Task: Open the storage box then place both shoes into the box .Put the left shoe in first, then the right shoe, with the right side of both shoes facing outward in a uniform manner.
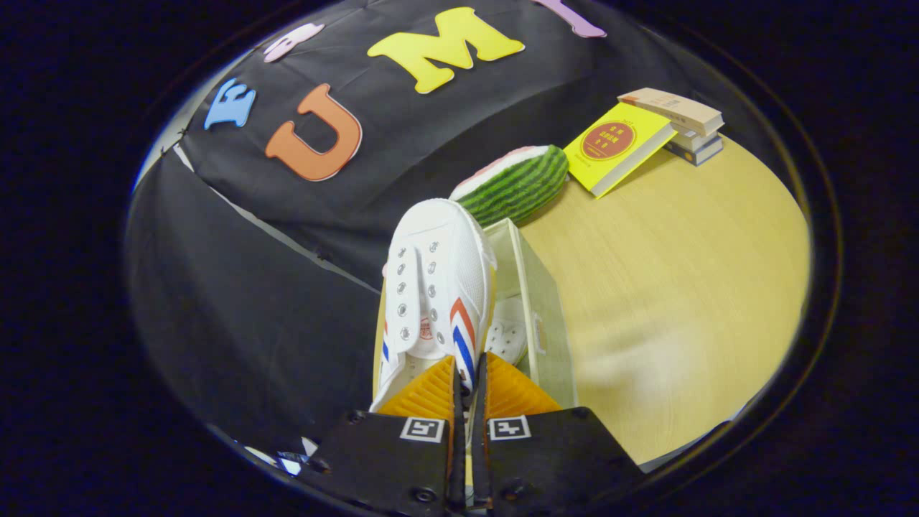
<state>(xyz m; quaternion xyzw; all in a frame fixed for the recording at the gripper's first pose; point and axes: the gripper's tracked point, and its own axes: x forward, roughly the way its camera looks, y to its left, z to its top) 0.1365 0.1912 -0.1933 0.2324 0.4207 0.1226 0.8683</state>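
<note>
Between the fingers of the gripper point(468, 388), the side wall of a white shoe point(438, 287) is pinched: both fingers press on its edge near the heel opening, with almost no gap left between them. This shoe is held with its toe pointing away from the gripper, its eyelet rows facing up and its red and blue stripes showing on the side toward the box point(546, 323). It hangs over the near left part of the box, partly above the opening; whether it touches the box rim cannot be told. The box is open, pale-walled and stands on the desk point(682, 287), directly ahead of the fingers and just right of the held shoe. Inside the box, low against its right wall, a second shoe point(506, 337) lies, white, with its eyelets partly visible; its side facing outward cannot be told. Beyond the box, touching or just behind its far end, a watermelon slice point(517, 183) lies at the desk's edge by the booth wall. Further right of the box, a yellow book point(617, 147) leans on a stack of books point(682, 122). Right of the box, the desk surface is a light wood grain.
</note>
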